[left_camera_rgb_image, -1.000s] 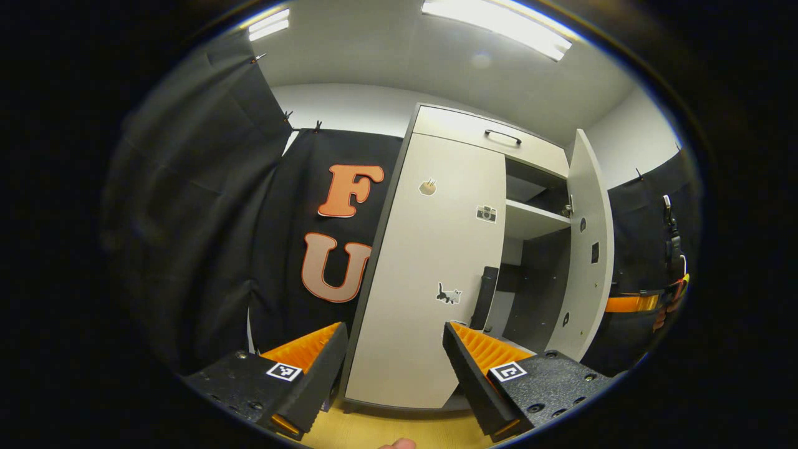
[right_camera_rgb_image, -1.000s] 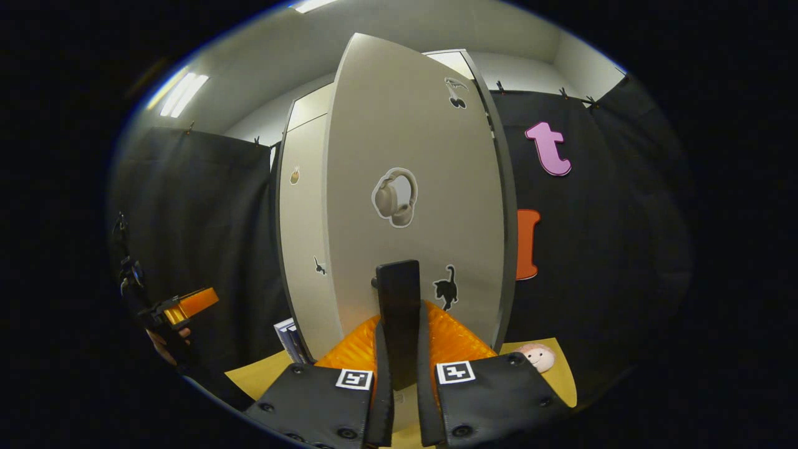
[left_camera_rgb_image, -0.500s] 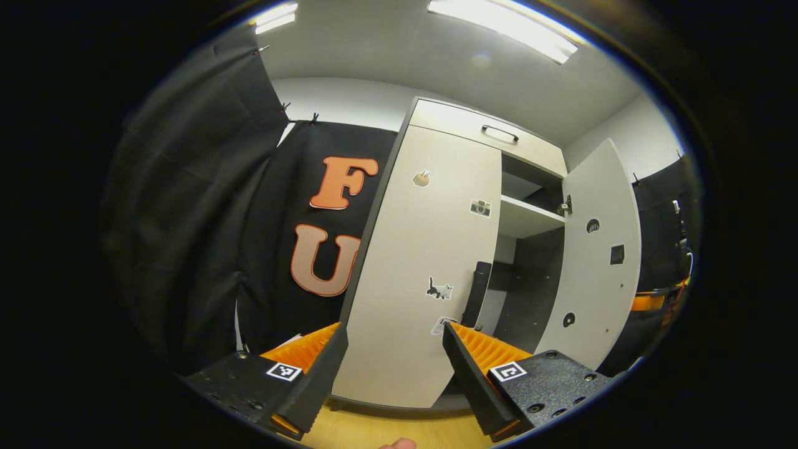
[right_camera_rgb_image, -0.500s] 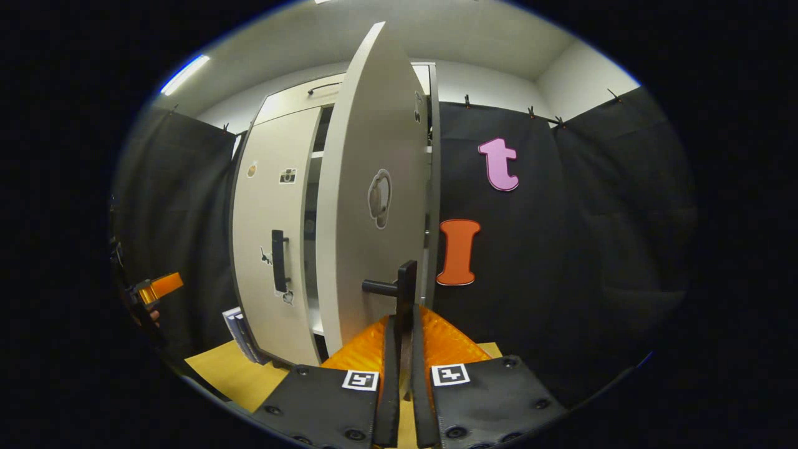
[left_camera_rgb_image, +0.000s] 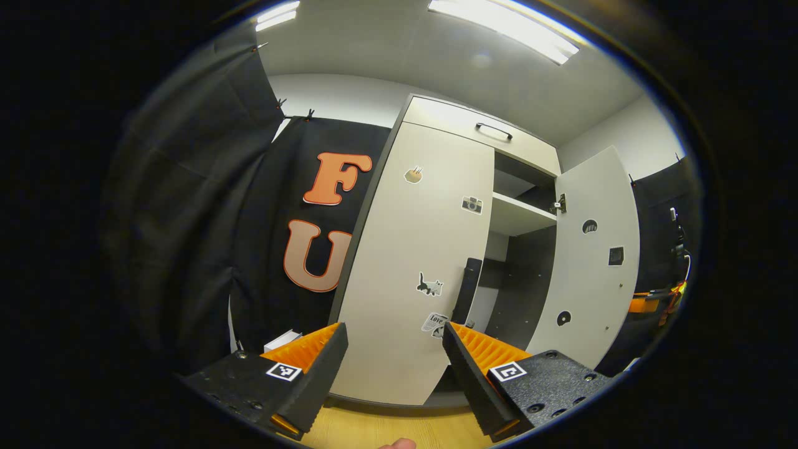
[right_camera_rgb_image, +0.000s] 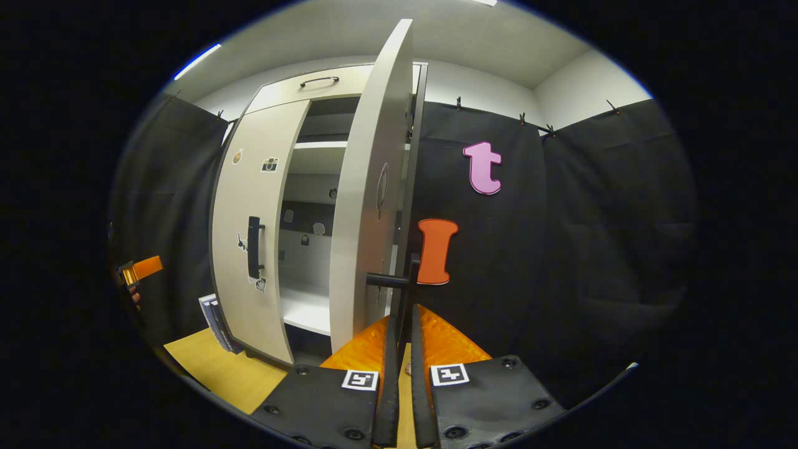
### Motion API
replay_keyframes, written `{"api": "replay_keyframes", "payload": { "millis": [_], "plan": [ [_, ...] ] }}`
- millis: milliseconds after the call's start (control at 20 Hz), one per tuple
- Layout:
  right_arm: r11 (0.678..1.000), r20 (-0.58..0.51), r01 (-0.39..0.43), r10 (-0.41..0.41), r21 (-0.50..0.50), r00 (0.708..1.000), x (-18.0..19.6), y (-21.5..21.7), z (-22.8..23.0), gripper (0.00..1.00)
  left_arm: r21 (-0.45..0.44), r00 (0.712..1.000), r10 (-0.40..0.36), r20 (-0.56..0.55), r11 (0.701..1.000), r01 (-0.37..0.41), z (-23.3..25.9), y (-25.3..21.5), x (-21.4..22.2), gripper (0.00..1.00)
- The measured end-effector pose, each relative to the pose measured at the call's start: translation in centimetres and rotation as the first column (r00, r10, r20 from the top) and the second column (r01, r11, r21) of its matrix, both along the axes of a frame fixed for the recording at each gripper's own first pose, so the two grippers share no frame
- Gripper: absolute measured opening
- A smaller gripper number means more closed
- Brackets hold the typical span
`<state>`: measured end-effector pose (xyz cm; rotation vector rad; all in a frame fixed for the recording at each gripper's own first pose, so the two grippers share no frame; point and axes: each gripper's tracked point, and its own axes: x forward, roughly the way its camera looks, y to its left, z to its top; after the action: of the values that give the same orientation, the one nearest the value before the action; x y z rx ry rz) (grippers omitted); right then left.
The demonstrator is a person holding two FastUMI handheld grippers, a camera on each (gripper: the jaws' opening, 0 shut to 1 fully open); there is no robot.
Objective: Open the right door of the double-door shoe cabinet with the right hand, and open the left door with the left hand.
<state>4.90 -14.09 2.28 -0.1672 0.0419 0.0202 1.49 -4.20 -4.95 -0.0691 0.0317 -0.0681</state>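
Right gripper (right_camera_rgb_image: pixel 399 324) is clenched on the dark bar handle (right_camera_rgb_image: pixel 405 284) of the right door (right_camera_rgb_image: pixel 365 206), which stands swung wide, edge-on to this camera. To finish well, keep the pull following the hinge arc rather than straight back, then release cleanly. Left gripper (left_camera_rgb_image: pixel 394 362) hangs released, fingers spread, near the closed left door (left_camera_rgb_image: pixel 411 262); its upright black handle (left_camera_rgb_image: pixel 466 290) lies just beyond the fingertips, though how close is hard to judge. Both doors are flat, matte pale panels with small stickers; the shelves (left_camera_rgb_image: pixel 517 215) inside look smooth and bare.
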Motion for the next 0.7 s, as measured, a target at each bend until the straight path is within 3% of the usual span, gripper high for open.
{"api": "replay_keyframes", "payload": {
  "millis": [200, 550, 700],
  "plan": [
    [1.000, 0.012, 0.022, -0.022, 0.003, 1.000, -1.0, -0.1, -0.2, 0.18, 0.003, 1.000, 0.003, 0.003, 1.000, -0.003, 0.3, 0.1, -0.5, 0.94],
    [0.994, 0.055, 0.056, -0.061, 0.096, 0.997, -5.7, 0.5, 2.1, 0.17, 0.000, 1.000, -0.007, 0.006, 1.000, 0.007, 1.1, -0.1, 0.1, 0.94],
    [0.989, 0.061, 0.018, -0.027, 0.144, 0.998, -8.1, 2.8, 3.1, 0.17, 0.020, 1.000, -0.021, 0.001, 1.000, 0.021, 1.8, -0.9, 2.3, 0.94]
  ]
}}
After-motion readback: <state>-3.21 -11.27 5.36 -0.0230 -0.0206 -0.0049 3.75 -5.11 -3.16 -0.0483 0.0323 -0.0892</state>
